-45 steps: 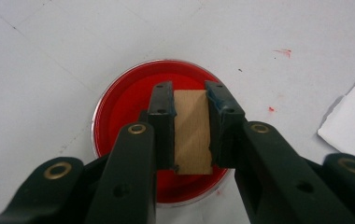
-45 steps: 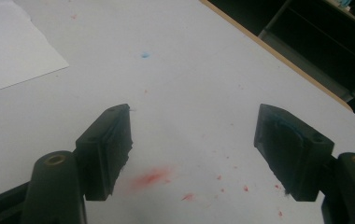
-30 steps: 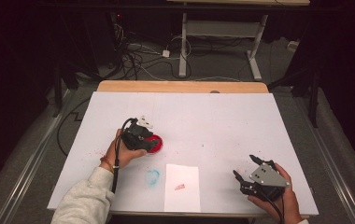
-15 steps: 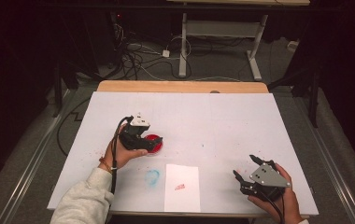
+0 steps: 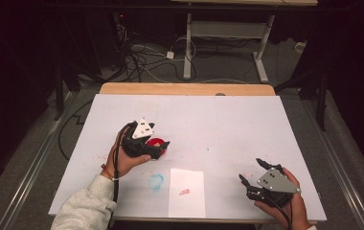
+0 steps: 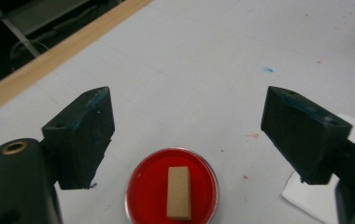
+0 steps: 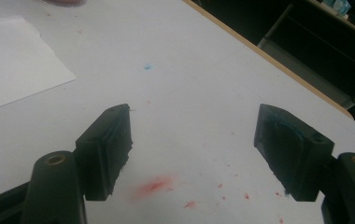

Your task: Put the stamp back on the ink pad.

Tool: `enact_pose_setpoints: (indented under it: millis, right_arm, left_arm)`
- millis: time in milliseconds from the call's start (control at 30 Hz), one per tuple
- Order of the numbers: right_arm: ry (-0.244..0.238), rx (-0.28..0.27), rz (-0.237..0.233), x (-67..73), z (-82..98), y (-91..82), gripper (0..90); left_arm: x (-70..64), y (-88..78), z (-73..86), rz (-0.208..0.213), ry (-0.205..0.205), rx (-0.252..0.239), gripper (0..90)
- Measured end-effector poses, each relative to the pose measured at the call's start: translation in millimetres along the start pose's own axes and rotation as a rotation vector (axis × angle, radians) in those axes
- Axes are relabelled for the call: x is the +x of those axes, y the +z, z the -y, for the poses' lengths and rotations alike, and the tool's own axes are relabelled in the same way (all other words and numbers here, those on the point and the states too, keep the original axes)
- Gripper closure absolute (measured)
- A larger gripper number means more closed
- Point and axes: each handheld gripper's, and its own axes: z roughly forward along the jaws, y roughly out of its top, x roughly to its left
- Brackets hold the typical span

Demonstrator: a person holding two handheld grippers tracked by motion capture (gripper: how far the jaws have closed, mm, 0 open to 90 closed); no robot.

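1. One white table (image 5: 218,120) takes up most of the high view, flecked with red and blue stains.
2. One sheet of paper (image 5: 186,191) lies near the table's front edge, with a red mark on it and a blue smear just left of it.
3. Two grippers, one in each hand. The left gripper (image 5: 158,146) hangs tilted down over the dish, its forearm coming in from the lower left; its jaws have just been opening and stand wide apart, nothing pressed between them. The right gripper (image 5: 254,175) sits low near the front right corner, jaws spread, gripping nothing.
4. One round red dish (image 6: 172,186) lies on the table left of centre, below the left gripper.
5. One small tan block (image 6: 179,192) lies flat inside the dish, its long axis running away from the left gripper's camera, parallel to the jaws.
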Motion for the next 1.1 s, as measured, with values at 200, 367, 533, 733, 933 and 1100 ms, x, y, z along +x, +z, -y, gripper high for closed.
enact_pose_setpoints:
  millis: [200, 367, 533, 733, 933, 1100]
  right_arm:
    - [0.005, -0.005, -0.001, -1.1, -0.4, -0.7, 28.2]
    - [0.005, -0.008, -0.003, -0.4, -1.1, -1.3, 28.2]
    - [0.004, -0.014, -0.005, 0.5, -2.5, -2.3, 28.1]
    - [0.006, -0.012, -0.006, 0.3, -1.8, -1.6, 28.1]
    - [0.007, -0.014, -0.005, 0.5, -1.9, -1.9, 28.0]
    - [0.013, -0.020, -0.010, 0.6, -2.8, -2.6, 28.0]
  left_arm:
    - [-5.4, -9.8, -1.0, 0.000, 0.025, -0.026, 17.6]
    - [-10.8, -15.6, -1.2, 0.000, 0.047, -0.045, 17.6]
    - [-16.6, -20.9, -0.5, -0.015, 0.062, -0.058, 16.9]
    - [-23.8, -27.6, 3.1, -0.028, 0.088, -0.071, 16.9]
    - [-31.0, -36.8, 7.4, -0.034, 0.108, -0.099, 16.9]
    - [-36.0, -43.6, 12.2, -0.060, 0.126, -0.096, 16.9]
